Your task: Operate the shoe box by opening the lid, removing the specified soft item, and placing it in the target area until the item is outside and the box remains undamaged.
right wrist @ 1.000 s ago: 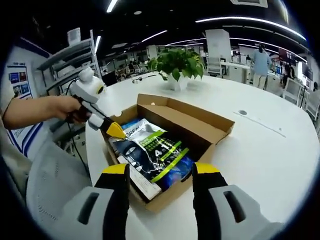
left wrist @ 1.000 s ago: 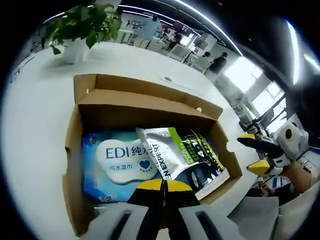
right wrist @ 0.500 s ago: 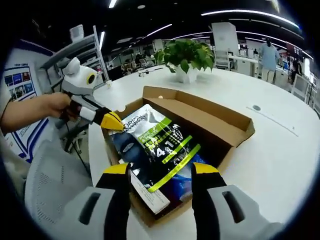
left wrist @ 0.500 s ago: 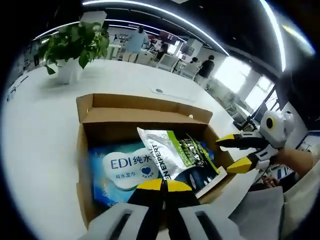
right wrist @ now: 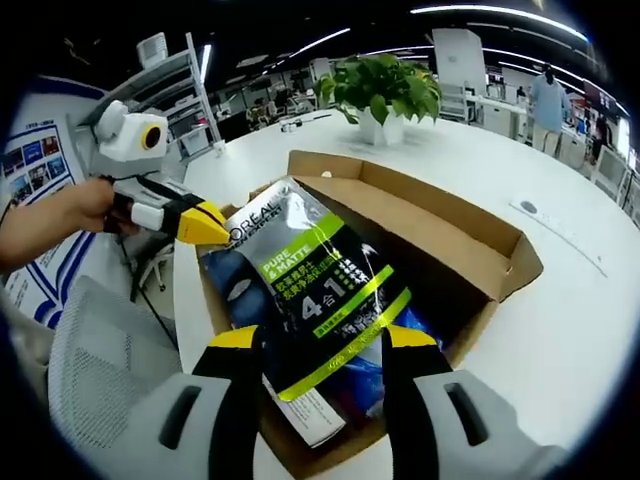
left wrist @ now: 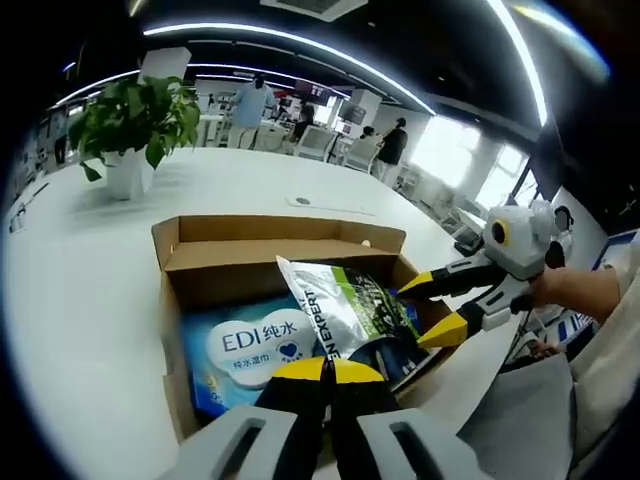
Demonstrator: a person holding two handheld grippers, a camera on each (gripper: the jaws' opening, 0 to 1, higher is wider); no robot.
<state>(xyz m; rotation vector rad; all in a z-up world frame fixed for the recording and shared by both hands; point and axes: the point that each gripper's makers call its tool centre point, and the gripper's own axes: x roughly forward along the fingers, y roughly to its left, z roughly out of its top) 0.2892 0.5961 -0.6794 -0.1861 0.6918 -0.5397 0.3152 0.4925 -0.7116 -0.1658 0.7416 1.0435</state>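
Surface: white table (left wrist: 70,260), plant (right wrist: 385,92) at upper centre.
Shoe box (right wrist: 440,235): lid open, frame centre.
Pouch (right wrist: 305,290): inside box, tilted.
Left gripper (left wrist: 325,368): jaws pressed together, touching pouch edge.
Right gripper (right wrist: 312,338): jaws apart, straddling pouch.

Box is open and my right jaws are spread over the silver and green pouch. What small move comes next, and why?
Probably ease the right gripper down and close it on the near edge of the silver and green foil pouch. The brown cardboard shoe box is open, the pouch lies on top, and the open jaws straddle it. The left gripper, shut, sits at its far corner.
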